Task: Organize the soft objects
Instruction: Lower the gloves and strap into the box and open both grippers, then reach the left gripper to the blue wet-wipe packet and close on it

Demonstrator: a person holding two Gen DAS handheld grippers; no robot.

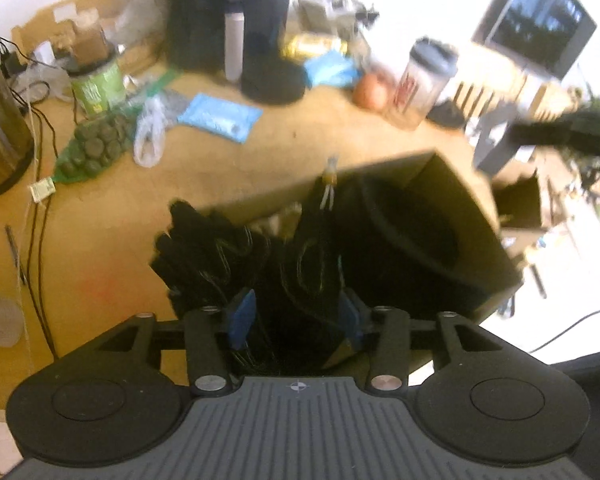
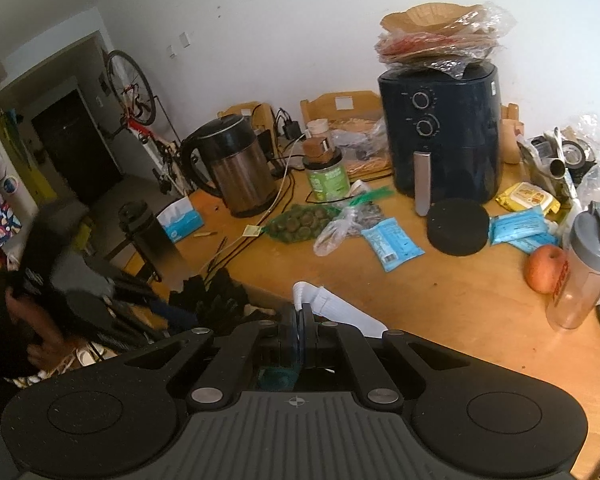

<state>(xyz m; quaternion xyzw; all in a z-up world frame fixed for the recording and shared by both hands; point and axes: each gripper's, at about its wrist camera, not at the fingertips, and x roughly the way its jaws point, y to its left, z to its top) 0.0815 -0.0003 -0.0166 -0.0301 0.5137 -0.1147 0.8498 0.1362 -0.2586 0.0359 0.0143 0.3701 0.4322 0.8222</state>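
A wooden worktop (image 2: 440,300) carries an air fryer (image 2: 440,140), a kettle (image 2: 236,164), a green jar (image 2: 327,178), blue packets (image 2: 392,244), an apple (image 2: 544,268), a shaker bottle (image 2: 584,264) and an open cardboard box (image 1: 460,200).

The table (image 2: 452,304) is wood with a smooth, slightly shiny yellow surface. The kettle (image 2: 236,168) has a brushed metal body and a black plastic lid and handle. The air fryer (image 2: 440,136) is dark glossy plastic with a metal handle; on its top lie paper liners (image 2: 436,20) in crinkled clear film. The bottle (image 2: 580,272) is clear plastic with a matt grey lid. The gloves (image 1: 220,248) are black cloth with thin stitching, and the sock (image 2: 332,304) is white ribbed cloth. The box (image 1: 452,208) looks like matt cardboard. The blue packets (image 2: 392,244) are shiny plastic film. The round pad (image 2: 458,226) is matt black.
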